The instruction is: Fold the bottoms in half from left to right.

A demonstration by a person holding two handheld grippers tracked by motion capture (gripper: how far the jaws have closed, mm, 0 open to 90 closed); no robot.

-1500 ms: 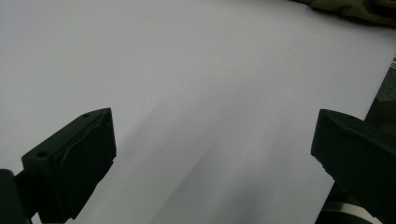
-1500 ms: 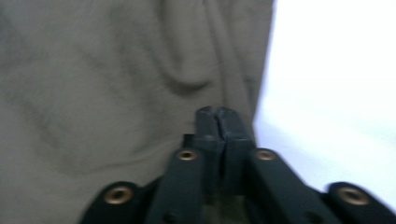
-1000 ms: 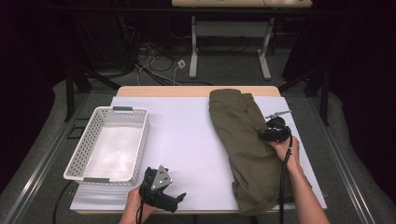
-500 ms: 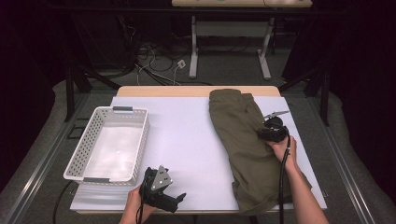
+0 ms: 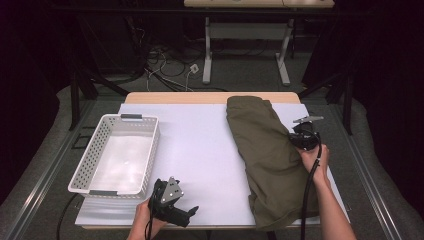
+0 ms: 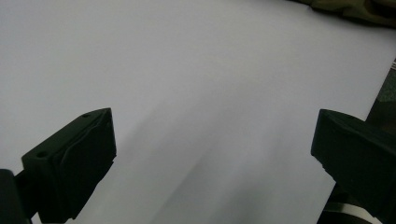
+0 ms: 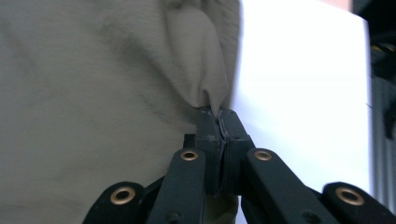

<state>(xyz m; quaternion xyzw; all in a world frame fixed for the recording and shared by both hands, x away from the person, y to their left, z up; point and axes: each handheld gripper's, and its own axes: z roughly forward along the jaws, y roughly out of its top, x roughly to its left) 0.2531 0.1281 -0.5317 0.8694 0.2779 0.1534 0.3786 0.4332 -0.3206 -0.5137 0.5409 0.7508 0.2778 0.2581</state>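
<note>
Right gripper (image 7: 218,116): jaws have just been closing and now pinch a raised fold at the edge of the olive garment (image 5: 267,150). Left gripper (image 6: 212,140): jaws spread wide over the white sheet (image 5: 200,145), holding nothing.

A recording lab or test room: a wooden bench (image 5: 210,97) under a white sheet (image 5: 200,150) stands on grey carpet (image 5: 240,75) amid dark surrounds. Loose cables (image 5: 170,62) and a power plug (image 5: 193,68) lie on the floor beneath a second desk's white metal legs (image 5: 206,50).
</note>
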